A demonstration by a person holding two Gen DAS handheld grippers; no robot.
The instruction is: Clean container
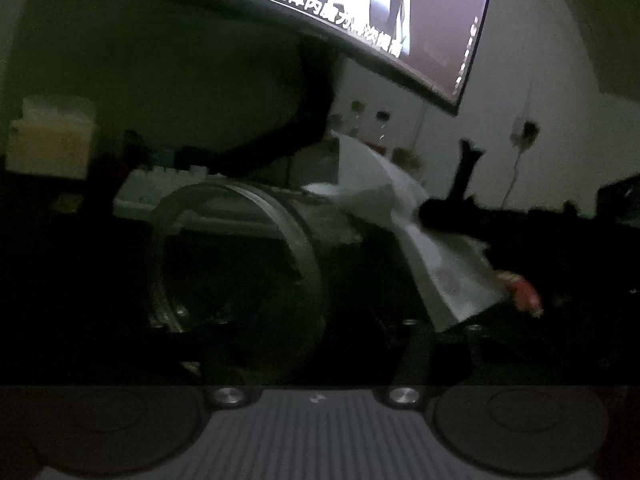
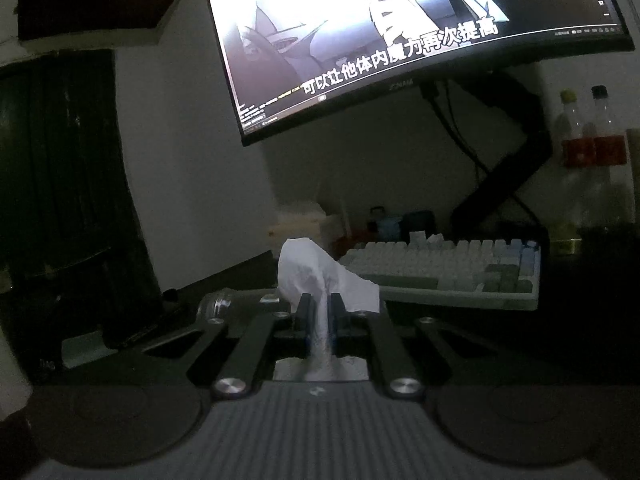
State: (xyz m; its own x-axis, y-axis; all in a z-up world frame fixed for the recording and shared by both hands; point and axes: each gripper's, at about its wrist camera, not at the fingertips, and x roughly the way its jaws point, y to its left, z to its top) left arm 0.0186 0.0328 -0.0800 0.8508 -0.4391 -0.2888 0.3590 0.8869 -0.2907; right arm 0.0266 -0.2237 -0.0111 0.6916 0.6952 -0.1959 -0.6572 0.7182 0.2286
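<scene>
A dim room: a wide curved monitor [image 2: 400,32] glows above a dark table [image 2: 580,320], with a pale mechanical keyboard [image 2: 440,272] lying ahead and to the right of the right tongs [image 2: 318,312]. Two clear bottles with red labels [image 2: 592,148] stand far right against the wall.

The right tongs are clamped on a crumpled white paper tissue [image 2: 316,272], their jaws nearly together with the tissue bunching up above the tips and trailing down between the arms. Just left of those tips a small part of a clear glass rim [image 2: 220,304] shows.

In the left wrist view, the clear cylindrical glass container [image 1: 240,264] lies on its side right in front of the left tongs [image 1: 316,344], mouth turned toward the camera and to the left. It is too dark to see the left tongs' tips, so I cannot tell whether they grip the container or only stand by it. The tissue [image 1: 404,220] and the dark arm of the right tongs hang beyond the container's far end, to the right.

The step in hand looks like wiping the container with the tissue. To do it well, the container wants steadying first so it cannot roll; then bring the tissue round to the mouth and press it flat against the glass, turning the container to reach fresh wall.
</scene>
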